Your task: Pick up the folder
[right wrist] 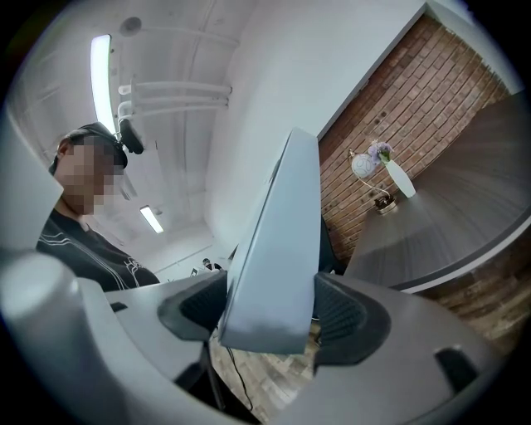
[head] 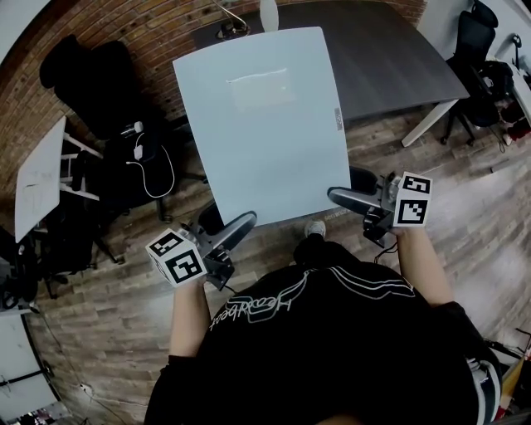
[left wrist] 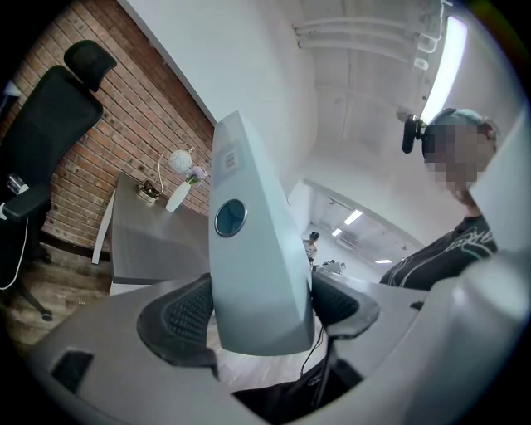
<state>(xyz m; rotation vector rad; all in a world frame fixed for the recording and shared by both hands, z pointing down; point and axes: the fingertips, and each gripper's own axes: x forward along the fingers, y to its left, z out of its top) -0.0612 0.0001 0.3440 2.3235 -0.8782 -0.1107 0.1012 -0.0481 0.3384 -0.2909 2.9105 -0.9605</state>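
Folder (head: 265, 124), pale blue and broad, is held in the air in front of the person, and in the head view its flat face is seen over the near edge of the dark grey table (head: 398, 58) and the wooden floor (head: 489, 224). Its near-left corner is clamped by the left gripper (head: 231, 235) and its near-right corner by the right gripper (head: 347, 197). In the left gripper view, both ribbed pads (left wrist: 187, 311) are pressed against the folder's sides, with the folder's narrow edge, marked by a round dark spot (left wrist: 230, 217), rising between them. In the right gripper view the same grip is shown: the jaws are closed onto the folder's edge, which is tilted up towards the ceiling. A faint rectangular label (head: 261, 87) is seen on the folder's face. A white vase (head: 269, 12) is stood at the table's far side by the brick wall (head: 116, 29), and a black office chair (head: 91, 79) is placed to the left.
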